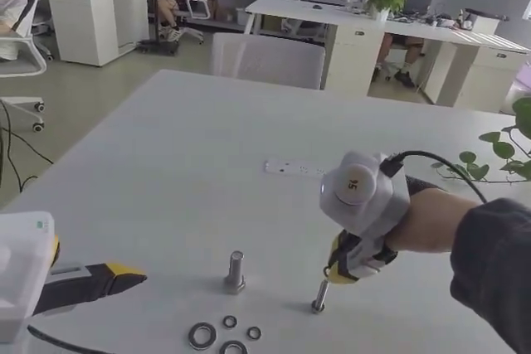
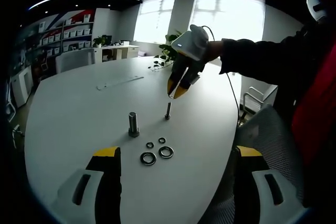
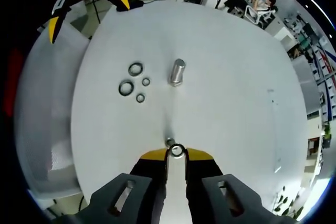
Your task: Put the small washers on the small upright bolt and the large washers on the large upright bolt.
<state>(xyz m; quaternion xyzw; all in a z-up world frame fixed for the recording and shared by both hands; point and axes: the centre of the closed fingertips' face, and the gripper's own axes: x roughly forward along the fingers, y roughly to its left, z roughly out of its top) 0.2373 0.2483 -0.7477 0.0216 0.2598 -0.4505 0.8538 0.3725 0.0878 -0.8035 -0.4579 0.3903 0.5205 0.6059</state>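
white table (image 1: 166, 163): right hand-held gripper (image 3: 177, 157) pinches washer (image 3: 177, 150) above small bolt (image 1: 319, 298), left hand-held gripper (image 2: 177, 156) gapes.

Head view: high, facing forward and down over the table (image 1: 166, 163). Left gripper view: low, facing across it. Right gripper view: close, steeply downward. Shared: large bolt (image 1: 236, 273), loose washers (image 1: 202, 336), lower centre of head frame.

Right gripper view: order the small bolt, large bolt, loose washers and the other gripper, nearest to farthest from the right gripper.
1. Small bolt, just ahead of the right gripper tips.
2. Large bolt, farther ahead, and the loose washers left of it: too close to call.
3. Left gripper, farthest, at the upper left.
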